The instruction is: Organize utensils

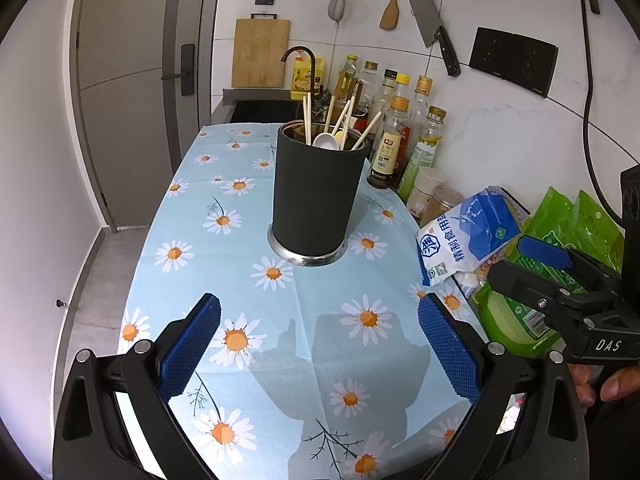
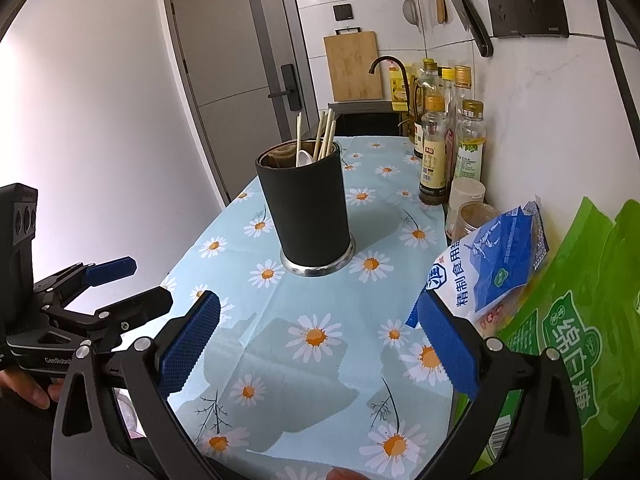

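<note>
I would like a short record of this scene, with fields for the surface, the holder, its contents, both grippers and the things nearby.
surface: daisy-print tablecloth over a counter
holder: black utensil holder, upright on a metal base
contents: chopsticks and a white spoon, standing inside
left gripper: open, empty, short of the holder
right gripper: open, empty, short of the holder
nearby: blue salt bag, green bags, sauce bottles along the wall
loose utensils on the cloth: none seen
</note>
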`<state>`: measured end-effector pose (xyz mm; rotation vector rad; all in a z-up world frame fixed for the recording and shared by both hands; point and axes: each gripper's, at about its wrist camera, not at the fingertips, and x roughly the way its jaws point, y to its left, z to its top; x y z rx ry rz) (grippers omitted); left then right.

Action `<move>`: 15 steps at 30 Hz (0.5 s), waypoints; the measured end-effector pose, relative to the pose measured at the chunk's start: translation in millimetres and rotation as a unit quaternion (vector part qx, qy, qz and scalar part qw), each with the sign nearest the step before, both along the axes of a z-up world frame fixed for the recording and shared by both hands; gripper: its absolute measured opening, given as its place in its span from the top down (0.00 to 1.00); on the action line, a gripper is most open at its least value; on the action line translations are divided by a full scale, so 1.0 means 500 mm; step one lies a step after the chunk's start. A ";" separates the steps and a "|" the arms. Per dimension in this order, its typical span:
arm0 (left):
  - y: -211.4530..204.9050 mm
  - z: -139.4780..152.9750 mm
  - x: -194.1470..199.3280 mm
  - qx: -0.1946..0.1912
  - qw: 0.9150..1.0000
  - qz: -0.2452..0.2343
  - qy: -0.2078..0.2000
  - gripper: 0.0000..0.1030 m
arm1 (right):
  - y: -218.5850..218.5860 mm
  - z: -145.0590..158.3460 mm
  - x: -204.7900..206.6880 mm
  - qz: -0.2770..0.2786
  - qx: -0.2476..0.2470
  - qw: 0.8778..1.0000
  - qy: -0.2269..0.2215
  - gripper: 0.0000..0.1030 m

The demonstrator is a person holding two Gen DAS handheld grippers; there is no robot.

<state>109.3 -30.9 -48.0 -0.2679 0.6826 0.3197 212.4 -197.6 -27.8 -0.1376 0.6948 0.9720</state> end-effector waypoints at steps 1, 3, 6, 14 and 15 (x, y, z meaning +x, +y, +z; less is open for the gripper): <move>0.000 0.000 0.000 0.000 1.000 0.000 0.000 0.06 | 0.000 0.000 -0.001 0.000 0.000 1.000 0.000 0.05; 0.000 0.000 0.001 0.000 1.000 0.000 -0.001 0.07 | 0.000 -0.001 -0.001 0.000 0.000 1.000 0.000 0.05; 0.001 0.000 0.001 -0.003 1.000 0.002 0.001 0.06 | 0.000 -0.002 -0.001 0.000 -0.001 1.000 0.003 0.05; 0.001 0.000 0.000 -0.004 1.000 0.005 0.001 0.06 | 0.000 -0.002 -0.004 0.001 -0.004 1.000 0.001 0.05; 0.002 -0.001 0.000 -0.005 1.000 0.004 0.001 0.07 | 0.001 -0.003 -0.004 0.001 -0.004 1.000 0.002 0.05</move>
